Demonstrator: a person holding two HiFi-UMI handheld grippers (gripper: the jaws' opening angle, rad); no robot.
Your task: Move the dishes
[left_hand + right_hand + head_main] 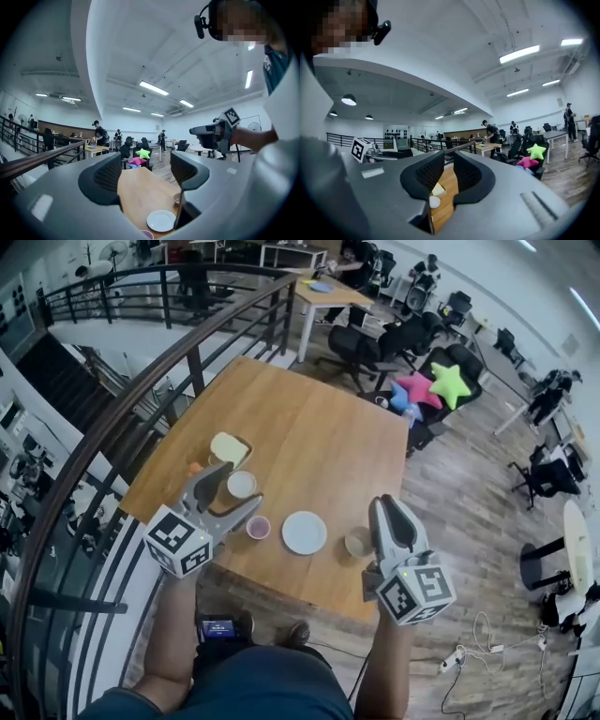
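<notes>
Dishes (304, 532) lie on the near half of the wooden desk (309, 418). A white plate (161, 220) is in the middle of the front row, with a small pink bowl (258, 527) just beside it on the left and a beige cup (357, 541) just beside it on the right. Farther back are a tan cup (241, 485) and a wooden tray (230, 448), near the desk's left edge. None of the 5 is held.

The left tongs (232, 489) are spread wide, with only air and desk showing between them, and hang above the tan cup and pink bowl. The right tongs (391, 507) hang by the beige cup, narrowed to a slim gap that pinches nothing.

Several things could go wrong from here:
- **Front edge:** the front row sits close to the desk's near edge. A nudge rather than a clean lift could slide the plate or a neighbour off onto the floor.
- **Plate:** it looks flat with a low rim, so tongs coming down steeply may skate over it or pinch too little, and it could drop once raised.
- **Crowding:** the 3 front dishes are close together. Widely spread tongs lowered on 1 could clip the next.
- **Right tongs:** they would need to spread before fitting over the cup's wall. Lowered as they are, they would likely tip it.
- **Tray:** it sits by the edge next to the railing (187, 343), so a shove that way risks a fall.
</notes>
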